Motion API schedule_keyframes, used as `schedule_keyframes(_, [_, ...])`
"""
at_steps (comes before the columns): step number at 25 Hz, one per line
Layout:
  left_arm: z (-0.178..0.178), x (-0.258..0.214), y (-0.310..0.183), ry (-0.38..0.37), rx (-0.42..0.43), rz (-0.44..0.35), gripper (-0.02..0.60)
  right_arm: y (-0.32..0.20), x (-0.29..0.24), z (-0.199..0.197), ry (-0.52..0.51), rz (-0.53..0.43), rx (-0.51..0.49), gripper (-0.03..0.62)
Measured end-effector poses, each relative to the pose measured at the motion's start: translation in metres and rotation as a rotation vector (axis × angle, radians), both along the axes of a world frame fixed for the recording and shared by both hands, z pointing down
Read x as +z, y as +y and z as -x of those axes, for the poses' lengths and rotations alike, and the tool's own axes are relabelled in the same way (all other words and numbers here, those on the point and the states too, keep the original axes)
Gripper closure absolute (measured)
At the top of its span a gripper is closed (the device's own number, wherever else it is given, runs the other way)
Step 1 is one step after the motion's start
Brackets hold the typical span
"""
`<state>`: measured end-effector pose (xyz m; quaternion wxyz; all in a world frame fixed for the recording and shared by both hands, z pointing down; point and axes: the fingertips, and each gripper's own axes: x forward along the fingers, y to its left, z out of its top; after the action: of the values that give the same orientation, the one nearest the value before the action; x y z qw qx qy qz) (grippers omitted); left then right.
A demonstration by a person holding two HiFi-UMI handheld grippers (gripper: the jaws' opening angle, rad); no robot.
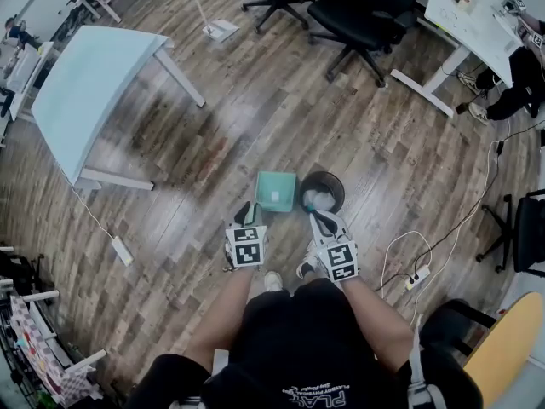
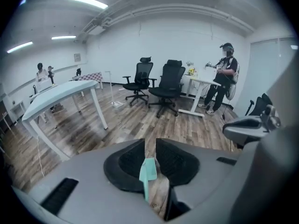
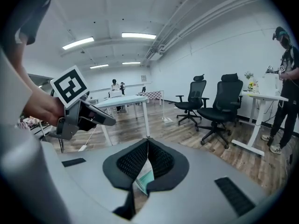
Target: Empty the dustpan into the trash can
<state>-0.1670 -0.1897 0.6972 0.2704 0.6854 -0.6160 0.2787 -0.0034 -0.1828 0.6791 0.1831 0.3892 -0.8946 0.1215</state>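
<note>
A small teal dustpan point(image 1: 277, 191) is just left of the round black trash can point(image 1: 324, 192) on the wood floor. My left gripper point(image 1: 249, 211) is right behind the pan and shut on its thin handle. In the left gripper view the dustpan point(image 2: 148, 171) runs away from between the dark pads of that gripper point(image 2: 150, 157). My right gripper point(image 1: 322, 220) is at the can's near rim. In its own view the right gripper point(image 3: 147, 148) is shut on a flat white and teal thing point(image 3: 144, 179). The left gripper point(image 3: 79, 113) shows at the left there.
A pale blue table point(image 1: 94, 83) stands to the far left, black office chairs point(image 1: 358, 15) ahead and a white desk point(image 1: 468, 24) at the far right. A white cable and power strip point(image 1: 417, 275) lie on the floor to the right. A person point(image 2: 226, 78) stands by the desk.
</note>
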Motion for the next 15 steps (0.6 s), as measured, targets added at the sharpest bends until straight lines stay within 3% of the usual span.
schedule_keyframes(2, [0.003,-0.023,0.006,0.007,-0.004,-0.04,0.529,0.005,-0.011,0.005,0.004,-0.027,0.0,0.571])
schedule_keyframes(6, [0.0,-0.058,0.022,0.026,0.056,-0.119,0.557,0.011,-0.036,0.007,-0.009,-0.087,0.028,0.571])
schedule_keyframes(15, [0.007,-0.112,0.073,0.171,0.172,-0.247,0.558,0.048,-0.136,0.032,-0.029,-0.241,0.093,0.571])
